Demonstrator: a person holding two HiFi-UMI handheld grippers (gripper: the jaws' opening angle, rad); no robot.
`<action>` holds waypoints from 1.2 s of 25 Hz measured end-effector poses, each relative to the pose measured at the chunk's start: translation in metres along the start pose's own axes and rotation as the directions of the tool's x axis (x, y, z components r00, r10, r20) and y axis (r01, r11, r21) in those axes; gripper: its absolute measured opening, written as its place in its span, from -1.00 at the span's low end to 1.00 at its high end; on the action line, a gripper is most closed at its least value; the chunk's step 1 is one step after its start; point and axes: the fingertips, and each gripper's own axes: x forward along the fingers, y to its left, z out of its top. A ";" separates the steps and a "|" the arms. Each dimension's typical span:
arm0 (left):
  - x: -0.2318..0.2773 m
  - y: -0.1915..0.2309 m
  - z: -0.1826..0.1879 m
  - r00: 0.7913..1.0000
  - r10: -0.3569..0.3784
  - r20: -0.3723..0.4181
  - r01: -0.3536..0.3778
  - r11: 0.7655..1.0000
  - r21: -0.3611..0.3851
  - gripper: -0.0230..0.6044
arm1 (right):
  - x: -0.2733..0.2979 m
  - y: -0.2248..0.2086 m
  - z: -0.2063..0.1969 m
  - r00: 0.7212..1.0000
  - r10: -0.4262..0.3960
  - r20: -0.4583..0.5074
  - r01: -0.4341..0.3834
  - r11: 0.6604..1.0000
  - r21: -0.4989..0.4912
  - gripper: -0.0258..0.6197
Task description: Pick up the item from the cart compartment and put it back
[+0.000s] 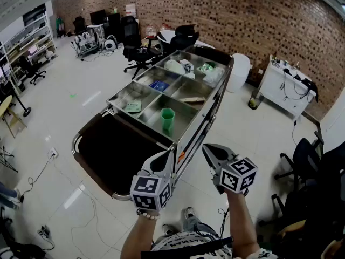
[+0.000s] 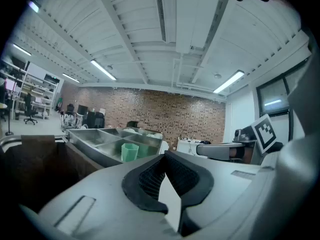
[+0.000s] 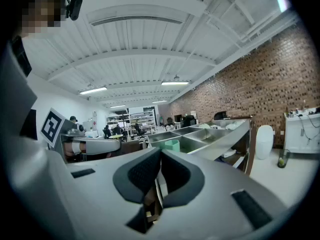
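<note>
A green cup (image 1: 167,120) stands upright in the near right compartment of the steel cart (image 1: 200,124); it also shows as the green cup (image 2: 130,151) and the green cup (image 3: 172,145) in the gripper views. Other compartments hold a blue packet (image 1: 159,84), a green-and-white packet (image 1: 133,106) and white items (image 1: 175,66). My left gripper (image 1: 168,156) is held short of the cart's near end, over its dark lower tray (image 1: 118,150); it is shut and empty. My right gripper (image 1: 207,149) hangs beside it, off the cart's right side, shut with nothing between its pads.
Black office chairs (image 1: 137,53) stand beyond the cart's far left end. A white bin (image 1: 240,72) and a white table (image 1: 285,88) are at the back right by the brick wall. Another chair (image 1: 302,155) is on my right.
</note>
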 end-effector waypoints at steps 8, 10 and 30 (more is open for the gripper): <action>0.036 -0.001 0.018 1.000 -0.007 0.011 0.007 1.000 -0.003 -0.93 | 0.034 -0.039 0.025 0.998 0.055 0.007 -0.055 0.998 -0.026 -0.85; 0.047 0.002 0.021 1.000 -0.002 0.010 0.002 1.000 -0.006 -0.93 | 0.045 -0.048 0.028 0.998 0.069 -0.003 -0.069 0.997 -0.041 -0.85; 0.142 0.066 0.075 0.993 0.114 -0.004 -0.114 0.991 -0.069 -0.93 | 0.193 -0.153 0.067 0.907 0.240 -0.347 -0.330 0.916 -0.228 -0.17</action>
